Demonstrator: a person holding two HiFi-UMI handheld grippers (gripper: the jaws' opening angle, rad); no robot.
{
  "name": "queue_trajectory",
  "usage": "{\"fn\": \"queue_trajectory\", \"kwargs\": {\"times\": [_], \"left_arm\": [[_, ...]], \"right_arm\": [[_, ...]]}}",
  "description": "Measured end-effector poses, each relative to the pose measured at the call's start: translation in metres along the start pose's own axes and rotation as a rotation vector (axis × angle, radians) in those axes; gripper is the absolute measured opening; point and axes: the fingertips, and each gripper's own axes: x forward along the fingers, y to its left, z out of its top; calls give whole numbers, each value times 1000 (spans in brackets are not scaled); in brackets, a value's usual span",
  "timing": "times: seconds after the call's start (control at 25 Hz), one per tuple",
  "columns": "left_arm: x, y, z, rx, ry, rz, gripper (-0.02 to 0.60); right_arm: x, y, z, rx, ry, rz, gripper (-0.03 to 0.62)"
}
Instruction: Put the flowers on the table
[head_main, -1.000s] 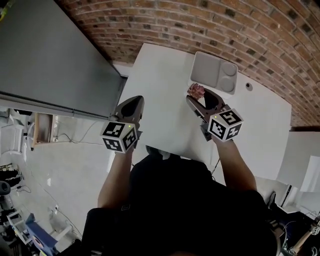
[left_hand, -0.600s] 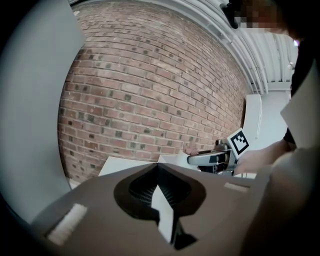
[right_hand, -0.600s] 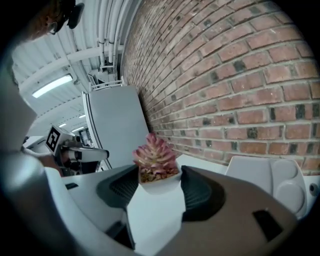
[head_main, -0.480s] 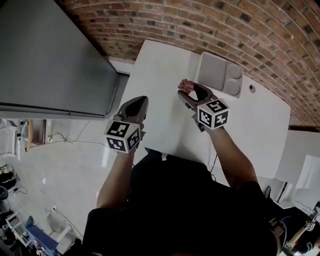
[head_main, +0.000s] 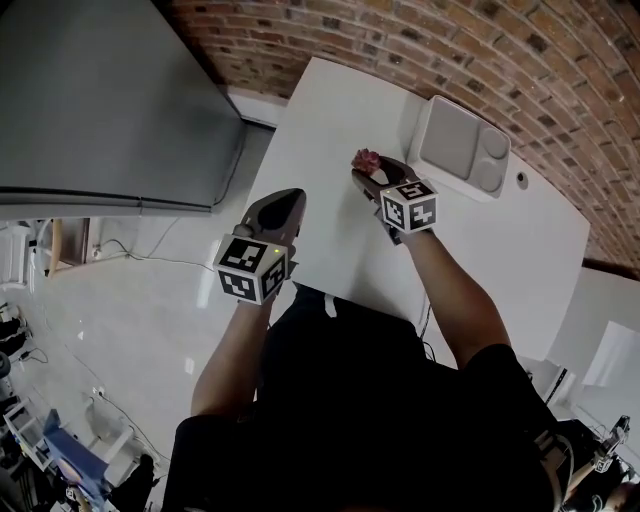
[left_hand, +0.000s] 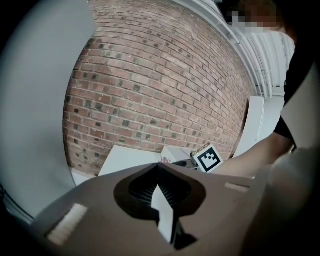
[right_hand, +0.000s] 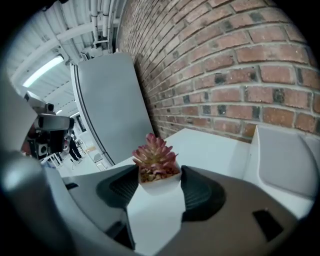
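With bare white table (head_main: 320, 120) around it and a tray (head_main: 462, 148) near its right, the right gripper (head_main: 367, 172) pinches the potted flowers (head_main: 366, 159) at its jaw tips, while the left gripper (head_main: 288, 202) is closed and empty.

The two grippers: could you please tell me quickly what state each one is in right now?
Left gripper: shut, nothing between its jaws.
Right gripper: shut on the small potted plant.

Grey tray (head_main: 464, 147) beside brick wall (head_main: 450, 38)
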Motion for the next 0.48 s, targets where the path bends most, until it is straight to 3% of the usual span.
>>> {"fn": "queue_trajectory", "kwargs": {"times": [0.48], "left_arm": [[-25, 11, -22, -34, 31, 42, 3]], "right_arm": [[40, 8, -36, -69, 68, -5, 272]]}}
